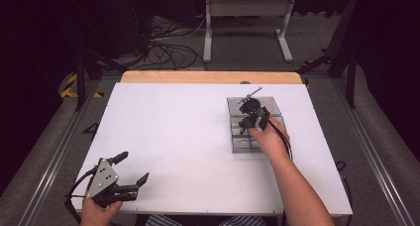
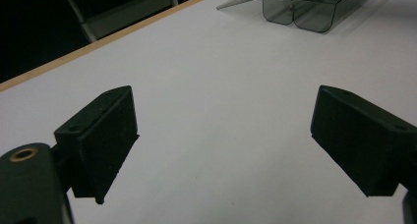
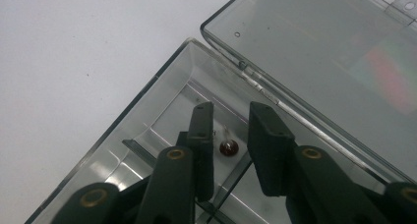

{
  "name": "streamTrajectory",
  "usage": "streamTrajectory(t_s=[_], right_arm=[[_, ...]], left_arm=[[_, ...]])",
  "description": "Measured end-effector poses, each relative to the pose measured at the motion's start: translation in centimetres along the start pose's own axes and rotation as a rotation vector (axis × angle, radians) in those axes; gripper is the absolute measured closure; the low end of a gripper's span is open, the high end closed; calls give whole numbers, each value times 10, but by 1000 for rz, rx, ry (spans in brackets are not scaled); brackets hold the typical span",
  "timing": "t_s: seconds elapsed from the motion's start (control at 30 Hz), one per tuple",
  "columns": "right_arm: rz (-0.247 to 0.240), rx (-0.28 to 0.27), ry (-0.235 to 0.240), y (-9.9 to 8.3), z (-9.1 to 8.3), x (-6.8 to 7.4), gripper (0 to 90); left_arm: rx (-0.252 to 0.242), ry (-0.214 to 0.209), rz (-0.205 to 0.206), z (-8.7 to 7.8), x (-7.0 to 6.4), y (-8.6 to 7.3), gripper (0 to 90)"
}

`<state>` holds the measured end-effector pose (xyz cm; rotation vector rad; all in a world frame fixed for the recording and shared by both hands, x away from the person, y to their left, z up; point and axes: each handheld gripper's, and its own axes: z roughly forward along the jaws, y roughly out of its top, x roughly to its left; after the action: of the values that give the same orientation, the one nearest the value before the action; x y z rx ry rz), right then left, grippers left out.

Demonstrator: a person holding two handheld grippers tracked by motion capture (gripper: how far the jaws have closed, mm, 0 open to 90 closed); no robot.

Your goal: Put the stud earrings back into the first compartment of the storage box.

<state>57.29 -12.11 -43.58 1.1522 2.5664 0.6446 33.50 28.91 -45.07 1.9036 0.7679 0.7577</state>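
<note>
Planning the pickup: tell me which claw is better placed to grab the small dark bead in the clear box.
Right. The right claw is inside the clear box, jaws straddling the bead. The left claw hangs open at the table's near corner, far away.

Left matte-black two-jaw gripper (image 1: 130, 172): blocky rectangular pads, grey three-cornered plate (image 1: 103, 178) with dark screw holes, trailing black cable (image 1: 75, 188). Right black gripper (image 3: 231, 135): brass-coloured pivot screws (image 3: 176, 154). Forearms bare; striped cloth (image 1: 163, 220) below the plate.

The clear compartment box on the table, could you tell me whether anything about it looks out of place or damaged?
Nothing stands out. The clear box lies flat with its lid open, uncracked. One small dark red piece sits in a compartment, between the right tongs.
</note>
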Motion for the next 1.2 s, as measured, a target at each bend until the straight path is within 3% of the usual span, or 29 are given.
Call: streamTrajectory(t_s=[0.17, 0.5, 0.77, 0.97, 1.2], right_arm=[[4, -32, 18, -1, -7, 0, 621], [-10, -199, 45, -8, -44, 9, 269], [-54, -299, 65, -17, -71, 21, 170], [-115, -366, 61, -27, -91, 33, 91], [-171, -460, 83, -57, -113, 48, 19]], left_arm=[[-1, 2, 2, 0, 0, 0, 110], [2, 2, 1, 1, -1, 0, 110], [2, 3, -7, 1, -1, 0, 108], [2, 6, 0, 1, -1, 0, 107], [3, 4, -3, 1, -1, 0, 107]])
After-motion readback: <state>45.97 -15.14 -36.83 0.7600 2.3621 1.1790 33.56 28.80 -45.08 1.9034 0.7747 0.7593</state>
